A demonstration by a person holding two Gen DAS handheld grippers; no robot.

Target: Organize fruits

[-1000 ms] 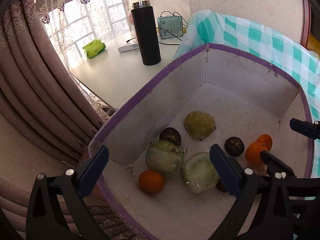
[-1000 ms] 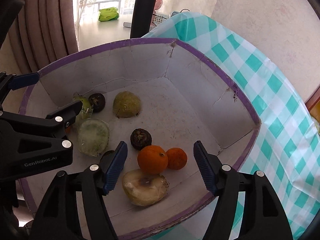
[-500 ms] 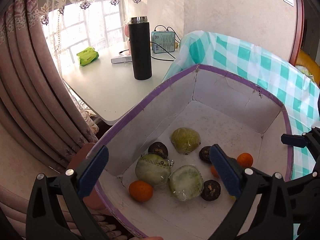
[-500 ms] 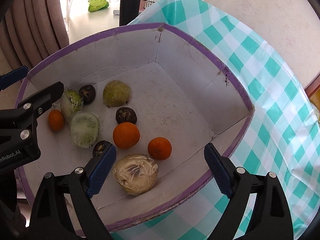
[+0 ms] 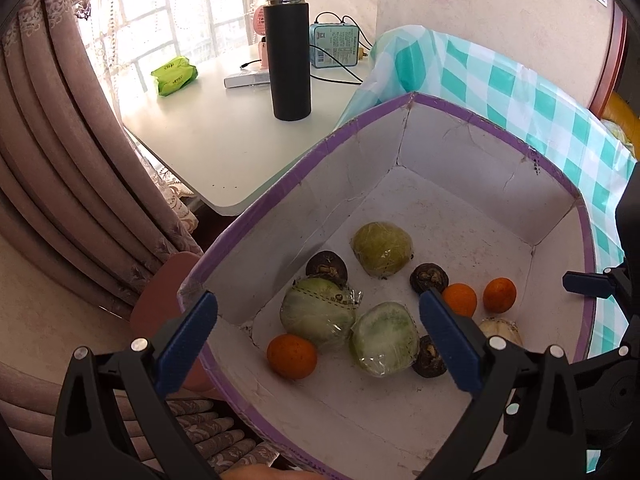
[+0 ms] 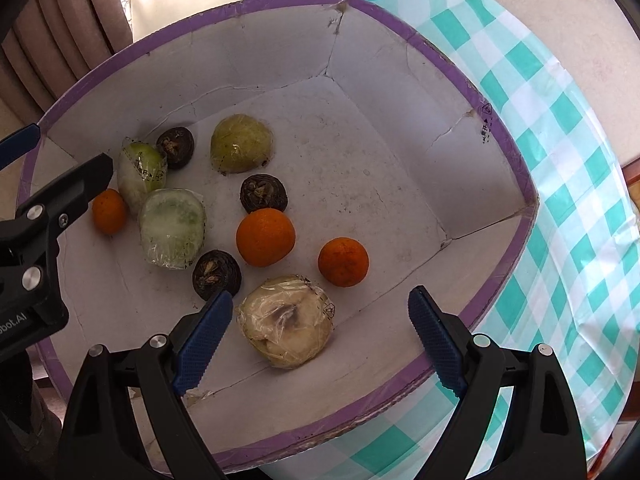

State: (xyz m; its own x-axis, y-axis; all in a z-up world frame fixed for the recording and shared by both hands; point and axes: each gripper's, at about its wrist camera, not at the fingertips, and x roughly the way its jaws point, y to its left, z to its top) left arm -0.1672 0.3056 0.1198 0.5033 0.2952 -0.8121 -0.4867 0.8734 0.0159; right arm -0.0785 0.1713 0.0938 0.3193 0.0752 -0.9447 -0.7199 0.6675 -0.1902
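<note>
Left wrist view: left gripper (image 5: 318,342), jaws spread and empty, hangs over the box (image 5: 280,184); wrapped green fruit (image 5: 385,338) lies directly between its fingers.

Right wrist view: right gripper (image 6: 320,340), likewise spread and empty, brackets the pale wrapped fruit (image 6: 286,320), the nearer target.

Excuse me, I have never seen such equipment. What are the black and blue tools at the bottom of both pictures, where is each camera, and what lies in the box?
No robot is here. A person holds one hand-held gripper in each hand, and a wide-angle camera on each looks forward along its two blue-padded fingers.

One picture comes from the left hand-held gripper, the other from the right hand-held gripper. Both are open and hold nothing.

Below them stands a white cardboard box with a purple rim, on a green checked cloth. Inside lie three oranges, three dark round fruits and four plastic-wrapped fruits, one of them pale.

Behind, a white table carries a black flask.
</note>
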